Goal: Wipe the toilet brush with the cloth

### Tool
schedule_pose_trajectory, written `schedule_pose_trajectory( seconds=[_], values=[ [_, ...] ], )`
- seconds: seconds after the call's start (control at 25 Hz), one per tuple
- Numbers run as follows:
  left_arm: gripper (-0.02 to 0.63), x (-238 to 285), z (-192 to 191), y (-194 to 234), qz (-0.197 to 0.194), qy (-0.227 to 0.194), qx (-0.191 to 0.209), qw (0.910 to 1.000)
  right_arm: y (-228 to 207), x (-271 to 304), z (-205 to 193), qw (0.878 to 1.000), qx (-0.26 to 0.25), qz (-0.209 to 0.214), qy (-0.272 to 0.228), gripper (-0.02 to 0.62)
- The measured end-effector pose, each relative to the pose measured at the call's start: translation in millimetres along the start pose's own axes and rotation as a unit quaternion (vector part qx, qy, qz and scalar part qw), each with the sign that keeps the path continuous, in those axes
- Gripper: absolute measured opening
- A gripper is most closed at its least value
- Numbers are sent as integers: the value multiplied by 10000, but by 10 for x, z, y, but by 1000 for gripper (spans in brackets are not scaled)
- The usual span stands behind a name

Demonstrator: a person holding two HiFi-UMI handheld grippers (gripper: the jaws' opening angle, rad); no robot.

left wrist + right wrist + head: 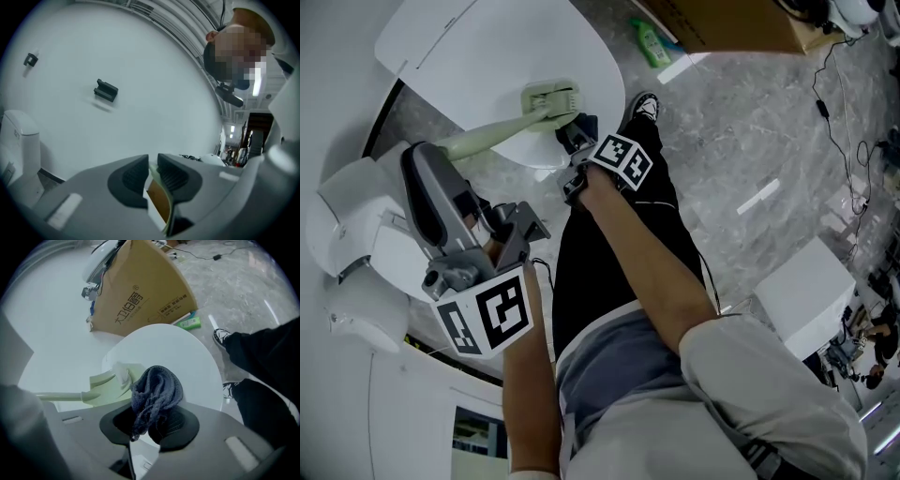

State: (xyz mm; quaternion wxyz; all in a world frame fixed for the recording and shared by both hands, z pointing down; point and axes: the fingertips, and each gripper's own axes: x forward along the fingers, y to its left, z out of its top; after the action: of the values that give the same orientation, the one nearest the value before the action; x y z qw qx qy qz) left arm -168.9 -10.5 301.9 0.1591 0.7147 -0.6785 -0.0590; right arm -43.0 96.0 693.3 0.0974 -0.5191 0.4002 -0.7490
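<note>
The pale green toilet brush has its head point(548, 98) over the closed white toilet lid point(487, 47), and its handle point(483, 139) runs down-left. My left gripper point(422, 161) is shut on the flat handle end point(158, 187). My right gripper point(575, 131) is shut on a bunched dark blue-grey cloth point(157, 392). The cloth rests against the right side of the brush head point(112, 380). In the right gripper view, the handle point(56, 396) leads off left above the right gripper point(150, 422). The left gripper point(153, 174) faces a bare white wall.
A cardboard box point(722, 23) and a green bottle point(652, 42) sit on the grey floor beyond the toilet. A white box point(806, 295) stands at the right, with cables point(834, 122) nearby. The toilet tank point(347, 216) is at the left. The person's black-trousered legs point(619, 244) stand beside the bowl.
</note>
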Motion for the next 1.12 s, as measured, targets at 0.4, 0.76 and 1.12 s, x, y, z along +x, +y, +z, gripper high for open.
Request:
schedule_pose_trajectory(
  seconds=[0.4, 0.76, 1.12],
  values=[
    [0, 42, -2, 8, -168, 99, 14, 9998, 80, 104, -279, 9918, 1160, 500, -164, 94],
    [0, 36, 11, -11, -208, 59, -9, 9998, 248, 105, -427, 9868, 1375, 855, 99, 89],
    [0, 15, -4, -18, -174, 73, 20, 9998, 441, 95, -598, 9769, 1784, 1148, 267, 87]
  ],
)
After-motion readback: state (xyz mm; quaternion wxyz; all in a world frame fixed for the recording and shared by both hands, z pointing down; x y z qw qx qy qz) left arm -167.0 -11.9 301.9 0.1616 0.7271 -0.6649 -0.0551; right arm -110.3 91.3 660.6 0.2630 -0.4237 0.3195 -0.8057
